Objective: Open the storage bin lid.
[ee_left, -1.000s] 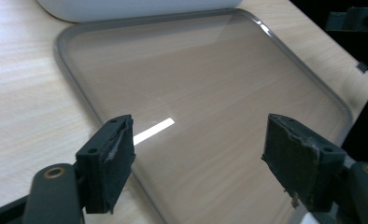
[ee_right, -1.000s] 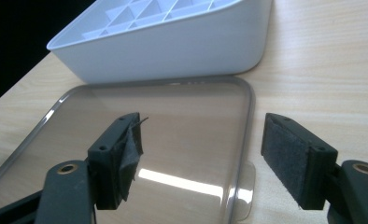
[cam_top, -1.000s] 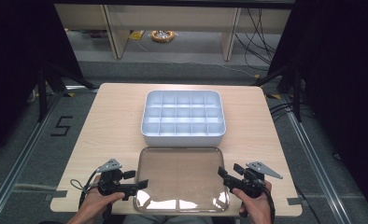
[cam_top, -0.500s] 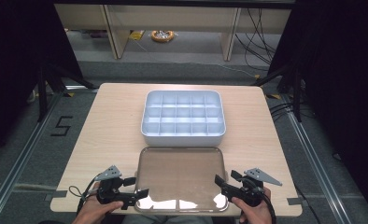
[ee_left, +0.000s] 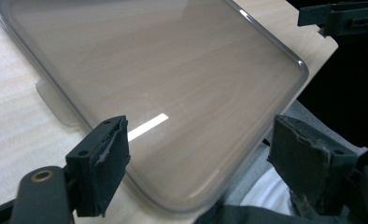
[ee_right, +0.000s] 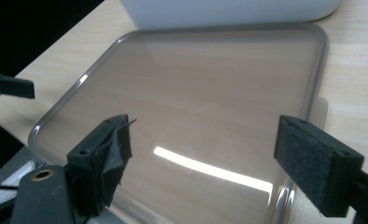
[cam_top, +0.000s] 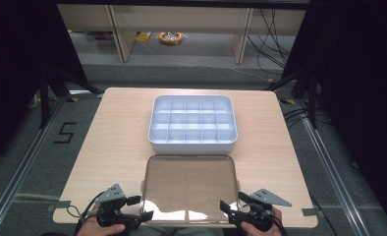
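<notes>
A: In the high view, where is the lid?
B: The clear lid [cam_top: 189, 187] lies flat on the counter [cam_top: 113, 132], at its near edge, just beside the white box [cam_top: 192, 124] with compartments. The left hand-held gripper [cam_top: 143, 207] is at the near left corner of the lid, the right hand-held gripper [cam_top: 225, 202] at the near right corner.

A: And the left gripper view?
B: The jaws of the left hand-held gripper [ee_left: 198, 151] stand wide apart. They have just been opening. The corner of the lid [ee_left: 163, 84] is seen between them, but the pads do not press on it.

A: The right gripper view?
B: The right hand-held gripper [ee_right: 201, 154] is also wide open, its jaws have just been opening. The lid [ee_right: 196, 93] lies beyond them, and nothing is held. The white box [ee_right: 229, 11] is behind it.
</notes>
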`<state>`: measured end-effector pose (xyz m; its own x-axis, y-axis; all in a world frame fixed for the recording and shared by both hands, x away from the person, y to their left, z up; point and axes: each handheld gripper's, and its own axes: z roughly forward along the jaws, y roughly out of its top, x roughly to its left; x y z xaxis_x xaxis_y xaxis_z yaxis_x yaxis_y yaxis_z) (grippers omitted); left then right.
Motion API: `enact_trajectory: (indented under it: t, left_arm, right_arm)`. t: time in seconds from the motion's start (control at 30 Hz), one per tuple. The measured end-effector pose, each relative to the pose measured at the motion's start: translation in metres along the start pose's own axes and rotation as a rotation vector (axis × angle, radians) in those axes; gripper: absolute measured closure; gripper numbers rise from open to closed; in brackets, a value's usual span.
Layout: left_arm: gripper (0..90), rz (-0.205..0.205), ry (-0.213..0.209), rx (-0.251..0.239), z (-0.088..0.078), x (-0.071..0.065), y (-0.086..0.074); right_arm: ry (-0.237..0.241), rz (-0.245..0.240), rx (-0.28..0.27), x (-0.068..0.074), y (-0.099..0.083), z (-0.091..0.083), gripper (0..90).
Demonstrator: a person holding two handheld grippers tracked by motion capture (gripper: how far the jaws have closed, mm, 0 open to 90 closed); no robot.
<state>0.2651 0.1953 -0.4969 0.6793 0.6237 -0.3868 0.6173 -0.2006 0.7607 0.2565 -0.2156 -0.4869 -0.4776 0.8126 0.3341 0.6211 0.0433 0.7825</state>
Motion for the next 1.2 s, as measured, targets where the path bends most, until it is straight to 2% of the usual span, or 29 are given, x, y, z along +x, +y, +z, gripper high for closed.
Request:
enact_trajectory:
  t: [0.03,0.07,0.13,0.2,0.23,0.27,0.3,0.4,0.47,0.5,0.53,0.63,0.67,0.77,0.8,0.83,0.87,0.93,0.97,1.0,1.03,1.1,1.2]
  left_arm:
    - [19.7,-0.001,0.000,0.011,-0.001,0.000,-0.001]
    - [19.9,-0.003,0.000,0.015,-0.001,0.000,-0.002]
    - [20.0,0.000,0.000,0.025,-0.004,0.000,-0.005]
    - [20.1,0.001,0.001,0.019,-0.006,-0.002,-0.007]
    - [20.2,0.016,0.004,0.030,-0.008,-0.001,-0.008]
    - [20.2,0.005,0.009,0.018,-0.008,-0.003,-0.009]
    - [20.3,0.008,0.014,0.028,-0.009,-0.003,-0.010]
    - [20.5,0.005,0.017,0.025,-0.010,-0.004,-0.013]
    - [20.6,0.006,0.020,0.030,-0.010,-0.006,-0.014]
    - [20.6,0.006,0.023,0.027,-0.010,-0.007,-0.014]
    - [20.7,0.008,0.017,0.033,-0.011,-0.007,-0.014]
    - [20.8,0.001,0.019,0.029,-0.011,-0.007,-0.014]
    - [20.9,-0.001,0.021,0.027,-0.011,-0.007,-0.014]
    - [21.0,0.003,0.021,0.028,-0.010,-0.008,-0.014]
    - [21.0,0.004,0.023,0.027,-0.009,-0.008,-0.014]
    - [21.0,0.003,0.020,0.033,-0.010,-0.008,-0.014]
    - [20.9,0.004,0.022,0.033,-0.010,-0.008,-0.014]
    - [21.0,0.008,0.028,0.040,-0.010,-0.007,-0.014]
    - [21.1,0.000,0.026,0.035,-0.010,-0.007,-0.013]
    - [21.1,-0.001,0.026,0.031,-0.010,-0.007,-0.014]
    - [21.1,-0.005,0.027,0.029,-0.009,-0.007,-0.014]
    - [21.1,-0.003,0.026,0.032,-0.010,-0.007,-0.014]
    - [21.1,0.003,0.027,0.038,-0.010,-0.007,-0.014]
  right_arm:
    - [-0.006,-0.012,0.020,0.002,-0.002,-0.003,18.5]
    - [-0.004,-0.023,0.009,0.002,-0.004,-0.002,18.1]
    - [-0.010,-0.025,0.024,0.003,-0.007,-0.005,18.1]
    - [-0.016,0.005,0.033,0.007,-0.010,-0.008,18.0]
    - [-0.014,0.019,0.040,0.008,-0.012,-0.012,18.1]
    - [-0.014,0.019,0.040,0.008,-0.012,-0.012,18.1]
    - [-0.025,-0.022,0.033,0.005,-0.013,-0.011,18.1]
    - [-0.022,-0.023,0.036,0.006,-0.017,-0.015,18.1]
    - [-0.028,-0.041,0.035,0.005,-0.018,-0.016,18.1]
    - [-0.038,0.010,0.054,0.009,-0.019,-0.020,18.1]
    - [-0.014,-0.022,0.033,0.005,-0.020,-0.020,18.2]
    - [-0.023,-0.015,0.039,0.004,-0.021,-0.023,18.2]
    - [-0.041,-0.019,0.039,0.004,-0.022,-0.024,18.1]
    - [-0.020,-0.011,0.029,0.004,-0.023,-0.025,18.1]
    - [-0.025,0.011,0.030,0.006,-0.023,-0.026,18.1]
    - [-0.030,-0.011,0.019,0.004,-0.023,-0.026,18.2]
    - [-0.039,0.000,0.017,0.003,-0.024,-0.025,18.1]
    - [-0.023,0.012,0.028,0.002,-0.023,-0.026,18.2]
    - [-0.040,0.042,0.031,0.003,-0.023,-0.026,18.2]
    - [-0.040,0.042,0.031,0.003,-0.023,-0.026,18.2]
    - [-0.039,0.004,0.023,0.000,-0.023,-0.025,18.2]
    - [-0.017,0.017,0.021,-0.001,-0.023,-0.026,18.2]
    - [-0.027,0.018,0.029,-0.001,-0.024,-0.025,18.2]
